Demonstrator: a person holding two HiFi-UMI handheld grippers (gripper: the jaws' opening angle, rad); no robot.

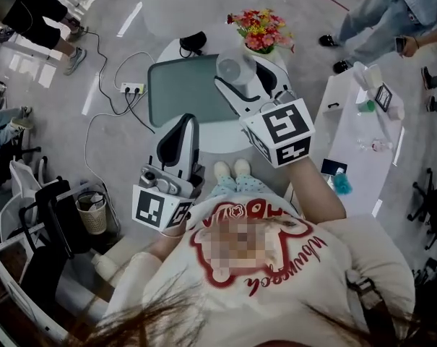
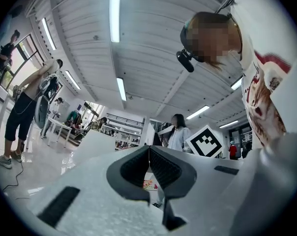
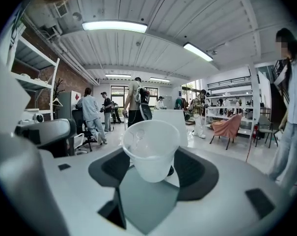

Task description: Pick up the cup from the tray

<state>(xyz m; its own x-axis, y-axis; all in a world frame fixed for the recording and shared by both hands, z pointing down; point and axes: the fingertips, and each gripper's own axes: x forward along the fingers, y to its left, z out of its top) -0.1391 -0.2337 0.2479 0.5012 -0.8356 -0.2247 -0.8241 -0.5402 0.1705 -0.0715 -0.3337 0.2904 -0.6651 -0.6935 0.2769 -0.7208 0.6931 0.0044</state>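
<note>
Right gripper (image 1: pixel 240 78) is out over the far right corner of the grey-green tray (image 1: pixel 182 92), and its fingers are clamped on the clear plastic cup (image 1: pixel 231 63), one on each side. Seen from that gripper's own camera, the cup (image 3: pixel 150 149) sits upright between the dark pads, mouth up, nothing in it, with the tray's flat surface just beneath. Whether its base touches the tray or hangs just clear, I can't tell from here.

Left gripper (image 1: pixel 184 125) is held low and close to the person's body, at the near edge of the round white table (image 1: pixel 225 139), well apart from the cup. Its fingers are pressed together with nothing between them, and its camera looks up toward the ceiling lights.

Beyond the tray there's a bunch of red and pink flowers (image 1: pixel 260 29) at the table's far side. A power strip (image 1: pixel 131 88) lies on the floor to the left, cables trailing from it. A long white side table (image 1: pixel 348 157) stands off to the right, and other people are standing around the room.
</note>
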